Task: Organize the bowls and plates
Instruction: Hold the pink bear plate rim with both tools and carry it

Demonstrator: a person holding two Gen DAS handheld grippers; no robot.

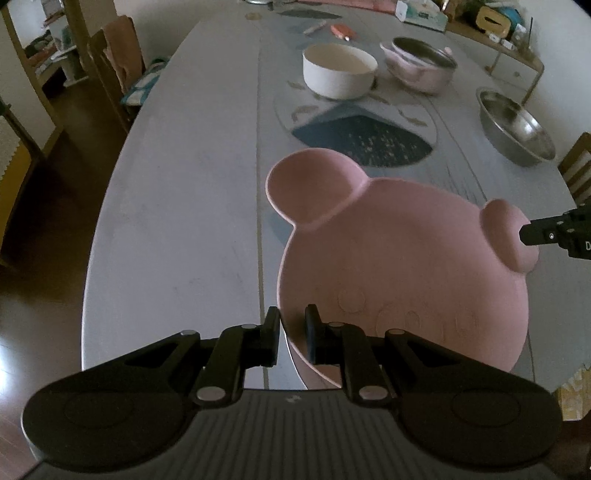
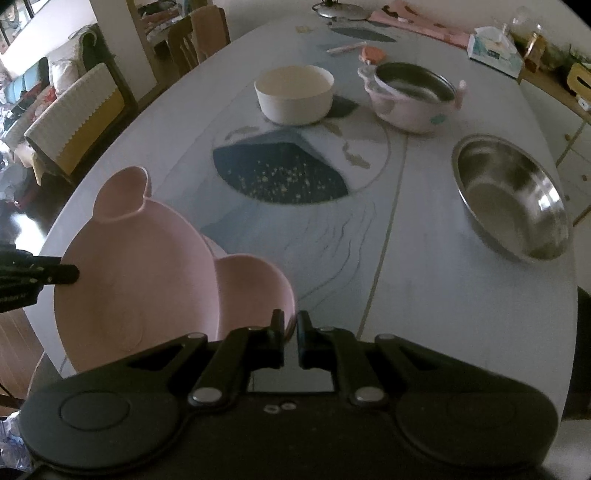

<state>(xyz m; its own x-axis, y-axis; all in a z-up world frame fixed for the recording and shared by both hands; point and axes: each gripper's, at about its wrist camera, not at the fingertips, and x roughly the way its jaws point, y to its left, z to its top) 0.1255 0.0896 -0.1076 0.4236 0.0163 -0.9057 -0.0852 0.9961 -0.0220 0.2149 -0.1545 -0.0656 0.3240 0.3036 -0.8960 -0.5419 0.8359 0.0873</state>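
Observation:
A pink bear-shaped plate [image 1: 399, 266] with two round ears is held tilted above the table by both grippers. My left gripper [image 1: 293, 328] is shut on the plate's rim at its near left edge. My right gripper [image 2: 291, 332] is shut on the rim of one ear [image 2: 255, 291]; its tip also shows in the left wrist view [image 1: 535, 234]. The plate shows in the right wrist view [image 2: 133, 273] too. Further back stand a white bowl [image 1: 340, 70], a pink pot with a steel inner bowl [image 1: 421, 66], and a steel bowl [image 1: 517, 127].
The long grey table [image 1: 177, 206] has a round patterned mat [image 1: 362, 136] in its middle. Small items, a tissue box [image 2: 495, 48] and a lid [image 2: 340, 9] lie at the far end. Chairs [image 2: 74, 122] stand along the left side.

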